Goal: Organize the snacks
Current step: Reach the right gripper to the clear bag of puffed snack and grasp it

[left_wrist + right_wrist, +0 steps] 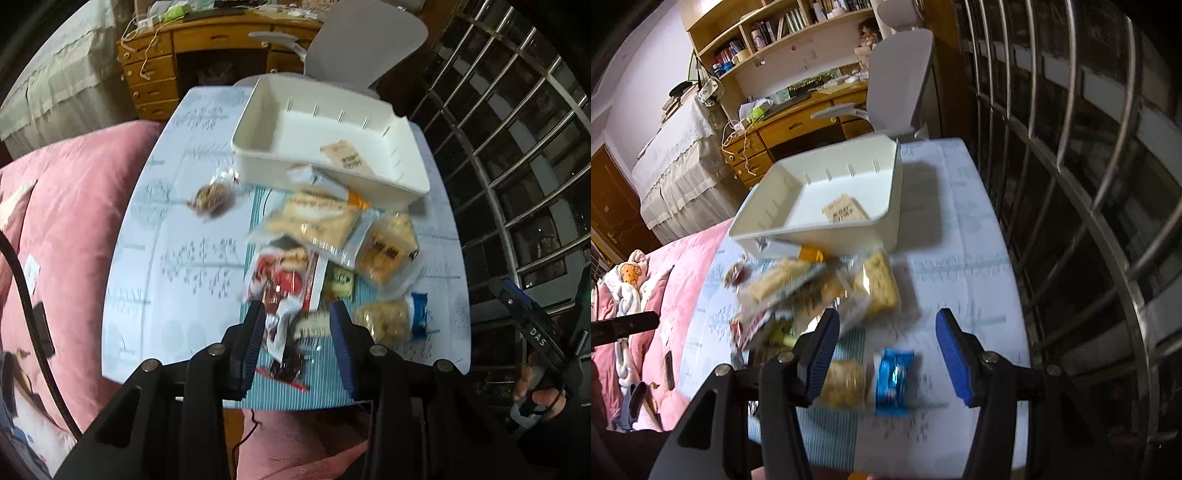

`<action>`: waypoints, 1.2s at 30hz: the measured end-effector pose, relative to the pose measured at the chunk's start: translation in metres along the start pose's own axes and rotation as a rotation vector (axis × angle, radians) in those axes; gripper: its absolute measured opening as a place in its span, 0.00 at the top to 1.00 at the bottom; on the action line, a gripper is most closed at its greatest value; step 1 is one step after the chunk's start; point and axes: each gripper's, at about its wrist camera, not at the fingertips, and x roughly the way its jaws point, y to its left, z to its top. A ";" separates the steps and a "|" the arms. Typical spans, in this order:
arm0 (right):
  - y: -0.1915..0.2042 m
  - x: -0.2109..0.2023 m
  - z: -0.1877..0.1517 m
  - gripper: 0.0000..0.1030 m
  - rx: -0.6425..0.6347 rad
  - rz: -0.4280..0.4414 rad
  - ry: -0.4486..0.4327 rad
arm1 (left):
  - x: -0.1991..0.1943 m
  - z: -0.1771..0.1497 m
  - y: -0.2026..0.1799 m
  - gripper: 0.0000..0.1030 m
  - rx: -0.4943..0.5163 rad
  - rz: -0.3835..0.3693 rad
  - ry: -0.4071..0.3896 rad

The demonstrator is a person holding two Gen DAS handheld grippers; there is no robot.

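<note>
Fingers of the left gripper (pixel 297 321) stood partly apart above the near end of the snack pile, with small wrappers seen between them but no pad visibly pressing on any; contact could not be confirmed through the blur. Fingers of the right gripper (pixel 884 354) stood wider apart, bracketing a blue-wrapped snack (pixel 893 378) and a pale cracker pack (pixel 846 382), clamped on neither. Beyond both sets of fingers sat the white bin (pixel 402 177) on the table (pixel 177 229), holding one tan packet (pixel 345 155) only. Judged as an early stage: one item binned, the remainder outstanding. Still loose ahead of the fingers: red-wrapped snack (pixel 284 280), large cracker pack (pixel 314 219), yellow cracker pack (pixel 389 247), green candy (pixel 340 282). Left of the left fingers, apart from the pile, lay a brown snack (pixel 210 197).
</note>
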 end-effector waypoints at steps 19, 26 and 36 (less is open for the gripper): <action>-0.030 0.072 -0.072 0.47 0.479 0.185 0.429 | 0.100 -0.036 0.017 0.40 -0.046 0.057 0.213; -0.033 0.109 -0.077 0.47 0.770 0.209 0.585 | 0.131 -0.030 0.027 0.40 -0.063 0.066 0.284; -0.012 0.146 -0.080 0.36 1.128 0.123 0.660 | 0.152 -0.010 0.049 0.40 -0.104 -0.036 0.293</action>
